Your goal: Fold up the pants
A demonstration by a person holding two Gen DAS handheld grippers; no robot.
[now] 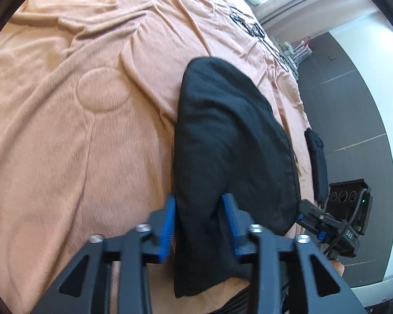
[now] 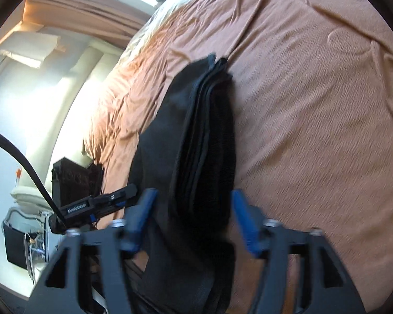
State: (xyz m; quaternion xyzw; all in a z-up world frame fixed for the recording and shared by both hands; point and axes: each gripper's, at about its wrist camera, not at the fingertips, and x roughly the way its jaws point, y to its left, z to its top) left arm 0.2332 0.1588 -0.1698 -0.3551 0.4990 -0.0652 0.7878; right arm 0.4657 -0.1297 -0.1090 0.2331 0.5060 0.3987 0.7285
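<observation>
The black pants (image 1: 230, 141) lie as a folded bundle on the orange blanket (image 1: 78, 130), close to the bed's edge, with the dark floor (image 1: 353, 110) just beyond. The left gripper (image 1: 200, 222) has its blue pads parted, the cloth running up between them; the left pad looks to be brushing the fabric, the other stands clear, so nothing is clamped there. Over on the other side, the right gripper (image 2: 194, 219) is spread wider, straddling the stacked layers of the pants (image 2: 204, 136), and neither pad presses on them. So the bundle rests on its own weight now, and that's where the trouble could come. Those layers sit staggered at the far end, edges fanned, not square; if either gripper pulls away while a ribbed pad snags the weave, I'd expect the top layer to drag and the fold to slide open. The soft, rumpled blanket gives no firm base either, so a nudge may roll the stack. And with the bundle so near the edge, a sideways push toward the floor could tip part of it off the bed. The pictures are blurred, so contact is hard to judge.
</observation>
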